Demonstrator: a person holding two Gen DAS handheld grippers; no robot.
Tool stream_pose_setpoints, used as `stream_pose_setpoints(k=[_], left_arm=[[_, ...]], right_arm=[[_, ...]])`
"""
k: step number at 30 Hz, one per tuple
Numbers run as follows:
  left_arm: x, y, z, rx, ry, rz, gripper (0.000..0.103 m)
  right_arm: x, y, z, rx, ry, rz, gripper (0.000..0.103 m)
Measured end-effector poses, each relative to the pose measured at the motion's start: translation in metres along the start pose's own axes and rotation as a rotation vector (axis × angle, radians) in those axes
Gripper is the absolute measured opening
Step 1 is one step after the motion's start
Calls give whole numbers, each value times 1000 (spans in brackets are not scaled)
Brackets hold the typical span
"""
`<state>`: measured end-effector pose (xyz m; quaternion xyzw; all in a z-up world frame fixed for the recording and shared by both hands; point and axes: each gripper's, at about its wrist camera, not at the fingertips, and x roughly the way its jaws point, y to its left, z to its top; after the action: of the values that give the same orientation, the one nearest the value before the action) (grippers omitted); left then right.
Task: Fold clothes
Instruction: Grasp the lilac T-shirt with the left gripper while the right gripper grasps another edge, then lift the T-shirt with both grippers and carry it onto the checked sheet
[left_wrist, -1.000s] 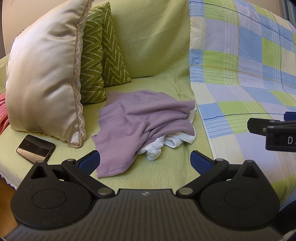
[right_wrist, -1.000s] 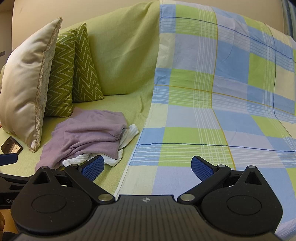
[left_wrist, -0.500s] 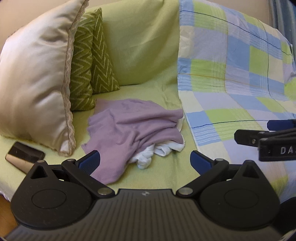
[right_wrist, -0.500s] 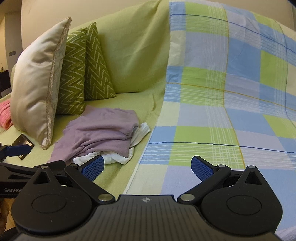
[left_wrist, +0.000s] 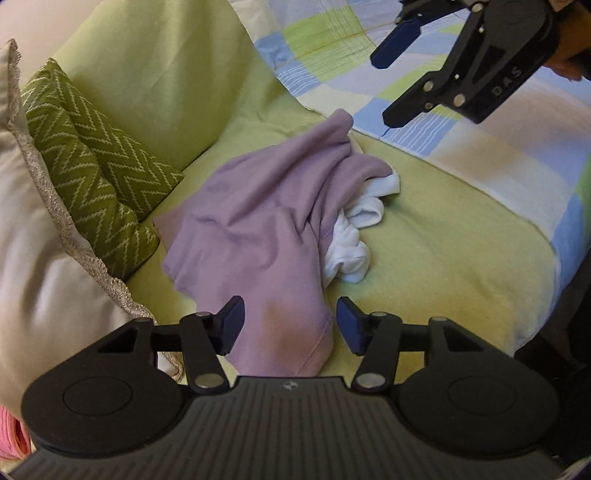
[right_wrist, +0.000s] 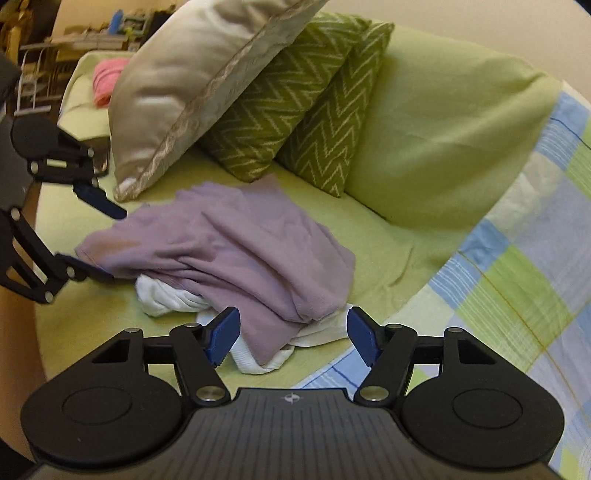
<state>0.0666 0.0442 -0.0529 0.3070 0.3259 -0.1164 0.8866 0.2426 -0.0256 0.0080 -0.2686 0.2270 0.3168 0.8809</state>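
Observation:
A crumpled purple garment (left_wrist: 266, 221) lies on the green sofa seat (left_wrist: 443, 266), draped over a bunched white garment (left_wrist: 354, 243). My left gripper (left_wrist: 291, 326) is open, and the purple hem lies between its blue fingers. From the right wrist view the left gripper (right_wrist: 114, 243) brackets the purple garment (right_wrist: 236, 251) at its left corner. My right gripper (right_wrist: 294, 338) is open over the pile's opposite side, where purple cloth and the white garment (right_wrist: 166, 295) lie between its fingers. In the left wrist view the right gripper (left_wrist: 384, 88) hangs at the upper right.
A beige pillow (right_wrist: 207, 74) and green zigzag cushions (right_wrist: 295, 110) lean close behind the pile. A blue and green plaid sheet (right_wrist: 517, 295) covers the sofa's right part. A pink cloth (right_wrist: 107, 79) lies on the far left. Bare green seat (right_wrist: 388, 258) shows beside the pile.
Both grippers moved in close to the pile from farther back, the left down onto the purple hem, the right to the opposite side. Both pairs of fingers have narrowed but stay open.

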Motion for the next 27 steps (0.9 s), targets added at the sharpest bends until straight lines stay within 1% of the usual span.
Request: stream_pose_setpoints(k=[1, 2, 3, 4, 5, 6, 7, 9, 12, 15, 18, 20, 22, 24, 27], left_arm=[[6, 4, 0, 1, 7, -9, 32], [12, 8, 0, -5, 18, -19, 14], [16, 12, -1, -13, 27, -28, 6], [17, 16, -1, -23, 25, -35, 3], [15, 20, -2, -36, 14, -37, 3], [12, 26, -1, -58, -3, -36, 3], [7, 33, 1, -82, -21, -32, 3], [-3, 47, 7, -124, -61, -10, 3], [-13, 65, 27, -136, -111, 45, 3], [-33, 77, 59, -142, -176, 77, 2], [-74, 74, 93, -152, -275, 76, 2], [-102, 66, 114, -154, -334, 60, 2], [-126, 51, 129, -153, -384, 26, 2], [-150, 32, 143, -152, -433, -20, 2], [-181, 2, 166, -144, -490, -122, 2]], right_arm=[[13, 0, 0, -34, 8, 1, 64], [25, 0, 0, -65, 15, 1, 64], [35, -2, 0, -82, 16, -1, 64], [45, -3, -1, -98, 17, -2, 60], [54, -4, -1, -109, 19, 4, 51], [61, -7, -2, -111, 26, 17, 18], [66, -10, -2, -107, 28, 27, 6], [60, -18, 1, -60, -3, 37, 6], [38, -34, 10, 24, -75, 33, 5], [-3, -56, 26, 122, -151, -6, 5], [-61, -67, 31, 142, -205, -58, 5], [-106, -70, 27, 143, -227, -98, 5], [-154, -71, 17, 163, -241, -138, 5], [-200, -76, 5, 190, -244, -183, 5], [-269, -85, -19, 257, -224, -238, 5]])
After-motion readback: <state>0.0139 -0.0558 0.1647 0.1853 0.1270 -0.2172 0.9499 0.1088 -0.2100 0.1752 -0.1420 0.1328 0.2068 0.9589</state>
